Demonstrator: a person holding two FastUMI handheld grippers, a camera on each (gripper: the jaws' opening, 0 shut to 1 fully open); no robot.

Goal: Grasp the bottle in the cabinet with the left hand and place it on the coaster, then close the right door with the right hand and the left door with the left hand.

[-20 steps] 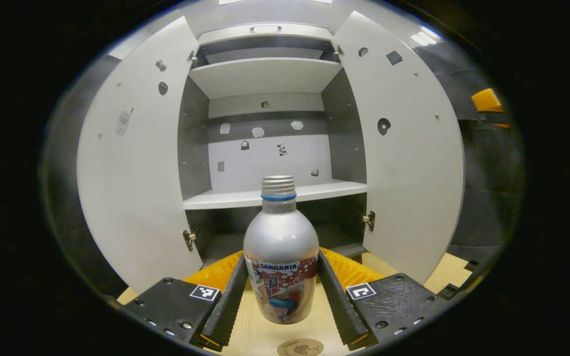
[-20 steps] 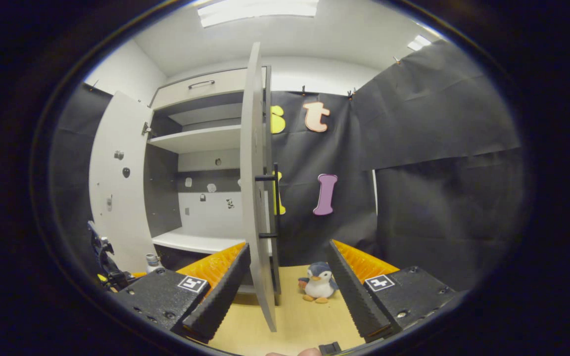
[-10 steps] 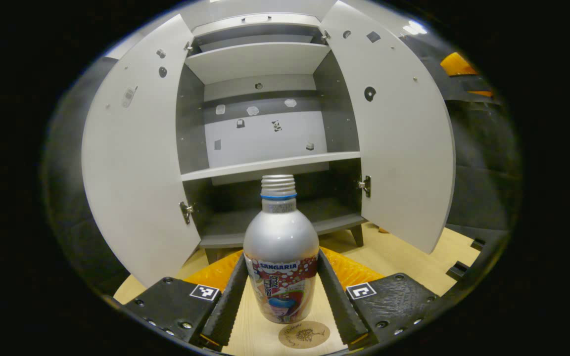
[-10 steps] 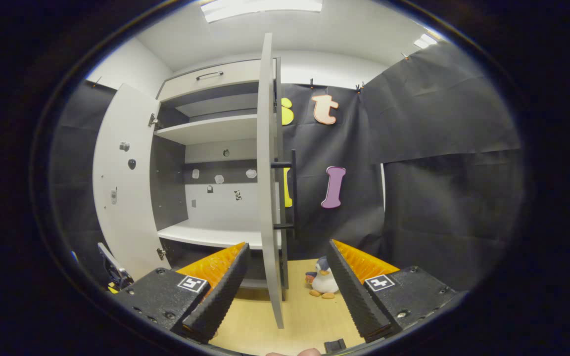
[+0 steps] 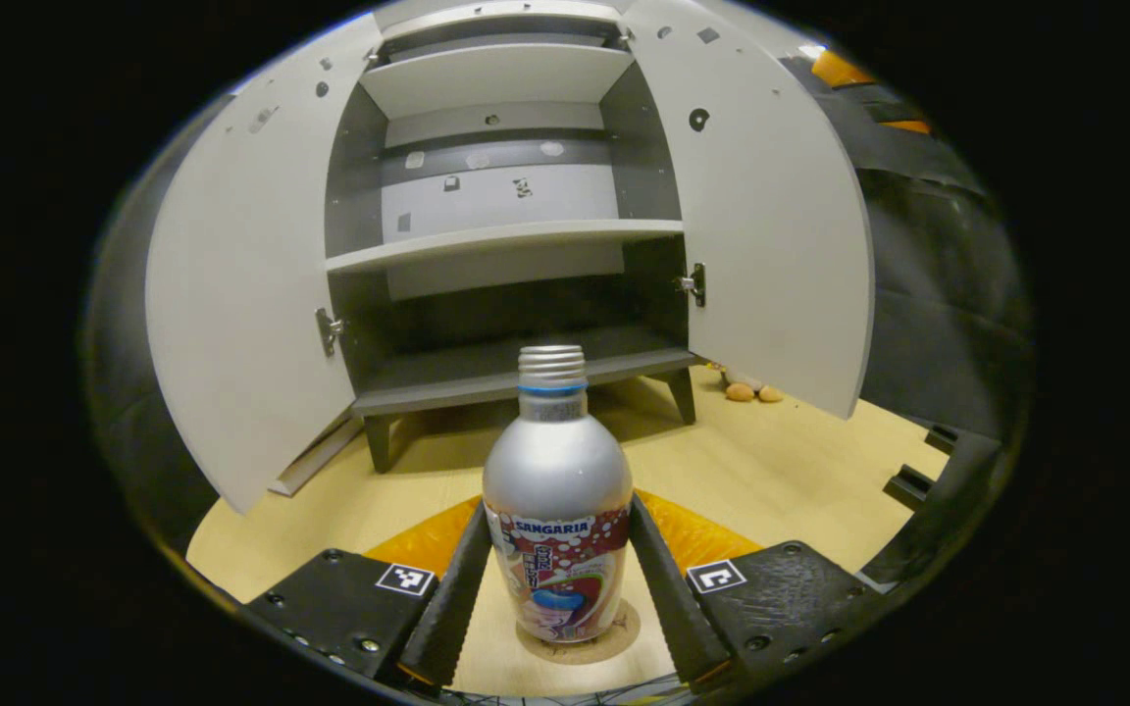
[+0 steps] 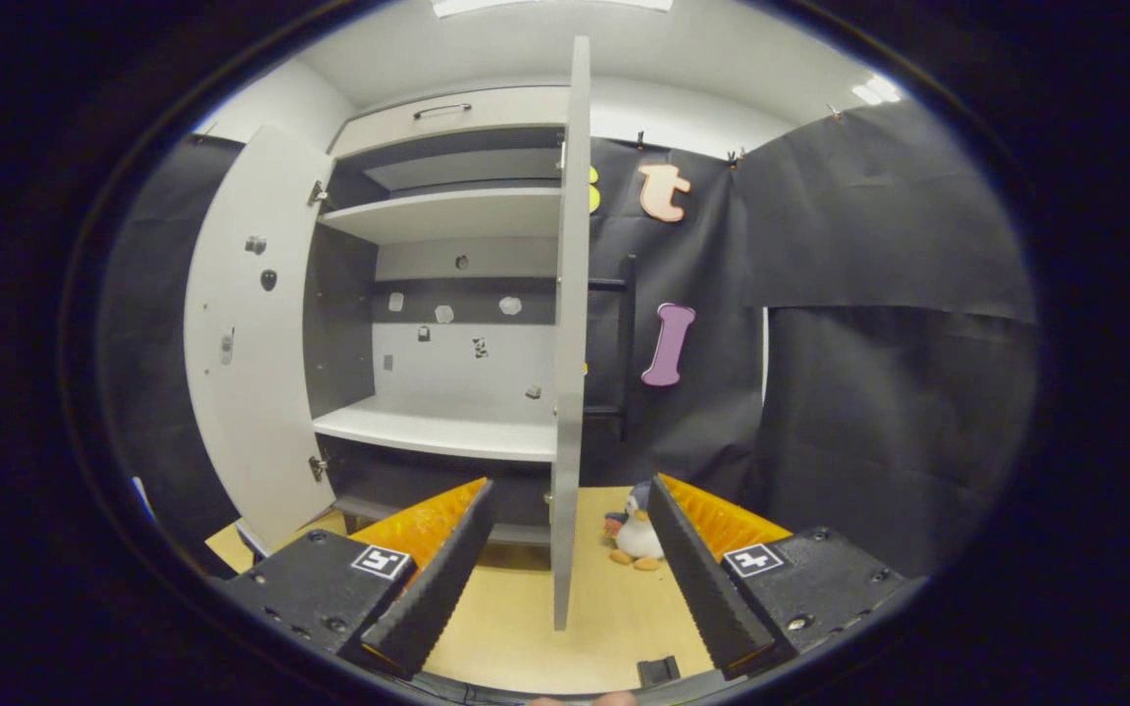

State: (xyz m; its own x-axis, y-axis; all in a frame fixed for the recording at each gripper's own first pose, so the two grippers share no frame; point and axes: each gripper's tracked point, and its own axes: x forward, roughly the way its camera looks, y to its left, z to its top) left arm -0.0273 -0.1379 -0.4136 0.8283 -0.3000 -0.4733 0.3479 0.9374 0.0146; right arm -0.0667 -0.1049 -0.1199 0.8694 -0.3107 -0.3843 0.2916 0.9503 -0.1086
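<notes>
Cabinet: pale, standing on short legs, both doors swung wide, shelves bare; you take every position below from it.
Left door and right door: flat rigid panels on hinges, likely light to swing; in the right gripper view the right door stands edge-on ahead of you, its dark bar handle on the far face.
Table: light wood, smooth and level in front of the cabinet, so expect little grip under a metal base.
Right gripper: spread wide, nothing between its fingers, lined up on the right door's lower edge.
Left gripper: pinching the bottle at the printed lower body, both fingers against its sides.
Bottle: in front of the cabinet, upright, capped, smooth metal; judge it stiff but dentable and slippery, weight unknown, so hold the broad lower body, not the neck.
Toy penguin: on the table just right of the right door.
Coaster: round, thin, directly beneath the bottle; whether they touch you cannot tell
</notes>
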